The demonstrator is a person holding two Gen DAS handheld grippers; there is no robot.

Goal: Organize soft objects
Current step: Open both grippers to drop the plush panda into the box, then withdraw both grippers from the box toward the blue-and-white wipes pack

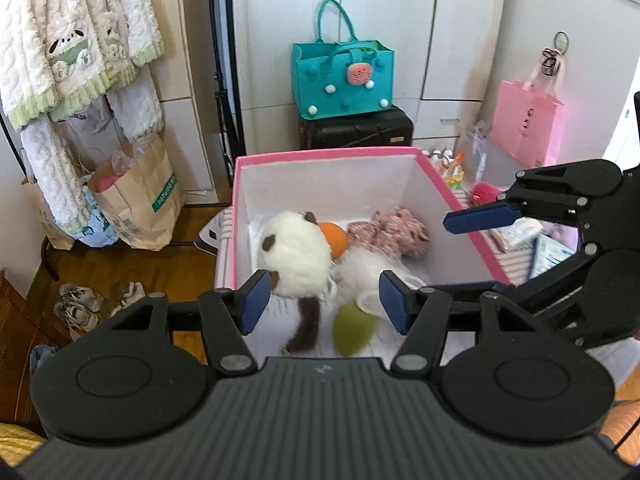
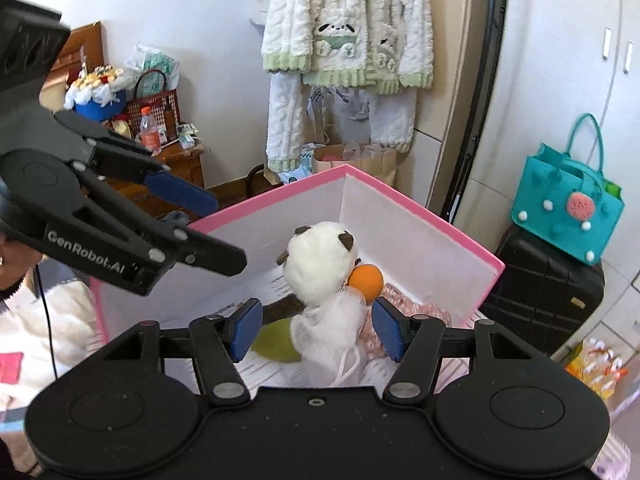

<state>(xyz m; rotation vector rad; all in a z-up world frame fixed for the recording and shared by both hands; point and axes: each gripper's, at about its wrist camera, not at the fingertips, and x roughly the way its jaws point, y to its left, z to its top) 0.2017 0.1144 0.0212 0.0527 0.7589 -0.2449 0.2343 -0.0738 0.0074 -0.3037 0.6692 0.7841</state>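
A pink-rimmed white box holds soft things: a white plush with brown ears and tail, an orange ball, a white mesh pouf, a pink floral cloth and a green soft piece. My left gripper is open and empty above the box's near side. My right gripper is open and empty over the pouf; it also shows at right in the left wrist view.
A teal felt bag sits on a black suitcase behind the box. Paper bags and hanging fleece clothes stand left. A pink bag hangs right. Shoes lie on the floor.
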